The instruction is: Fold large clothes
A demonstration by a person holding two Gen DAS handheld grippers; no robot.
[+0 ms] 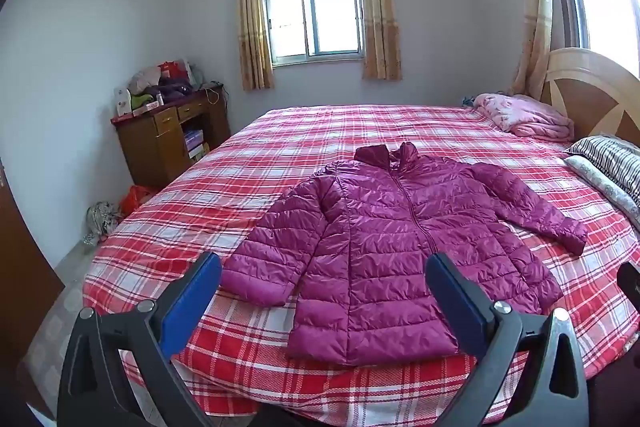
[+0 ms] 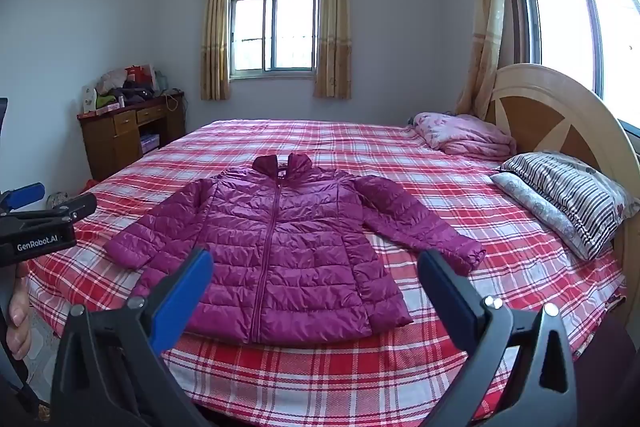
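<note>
Jacket point(image 1: 384, 251), magenta quilted, lies flat and zipped on the near part of the plaid bed point(image 1: 280, 147), collar far, sleeves spread. Left gripper point(image 1: 324, 291) and right gripper point(image 2: 316, 287) hover tilted down, fingers wide apart, empty. Hand point(image 2: 18, 311) at left edge, mostly cut off.

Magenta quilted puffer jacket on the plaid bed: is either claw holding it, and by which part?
Nothing is held. The left claw and right claw both stand wide open, short of the magenta quilted puffer jacket, which lies flat and untouched.
</note>
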